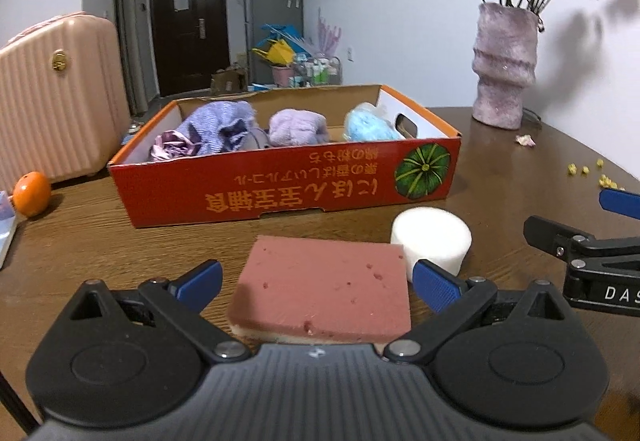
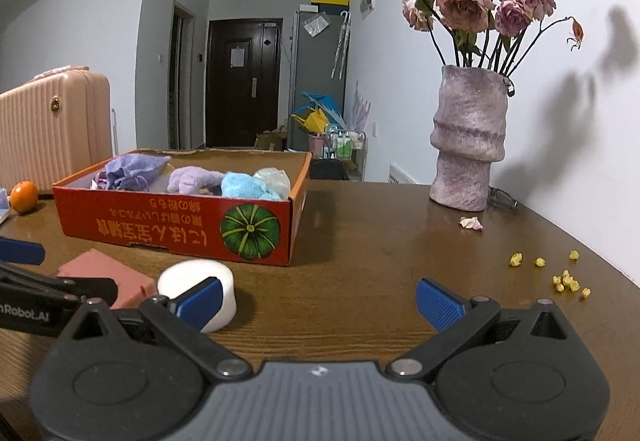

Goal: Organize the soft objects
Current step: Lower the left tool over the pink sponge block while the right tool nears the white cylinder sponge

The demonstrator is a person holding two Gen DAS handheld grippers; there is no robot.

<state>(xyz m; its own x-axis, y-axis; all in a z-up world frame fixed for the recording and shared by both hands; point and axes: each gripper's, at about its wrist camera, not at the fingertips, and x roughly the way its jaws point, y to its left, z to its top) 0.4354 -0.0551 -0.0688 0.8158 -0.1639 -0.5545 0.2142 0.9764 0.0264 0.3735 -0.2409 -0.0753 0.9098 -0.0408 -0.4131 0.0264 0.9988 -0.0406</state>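
The left hand-held gripper [image 1: 318,287] is spread wide around the flat pink rectangular sponge [image 1: 324,283] (near edge hidden), not gripping it. The right hand-held gripper [image 2: 318,299] gapes empty, its finger overlapping the white foam cylinder [image 2: 198,293]. Beyond sits the orange cardboard box [image 1: 288,185] of soft cloths on the wooden tabletop [image 1: 500,177].

A flat pink sponge [image 1: 324,281] and a white foam cylinder [image 1: 434,239] lie touching on the counter [image 1: 120,241]. Behind them, an orange box [image 1: 286,181] holds lilac, purple and blue soft cloths.

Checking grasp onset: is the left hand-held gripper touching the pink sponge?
Apart. Left wrist view: left hand-held gripper straddles the pink sponge, table showing beside both fingertips.
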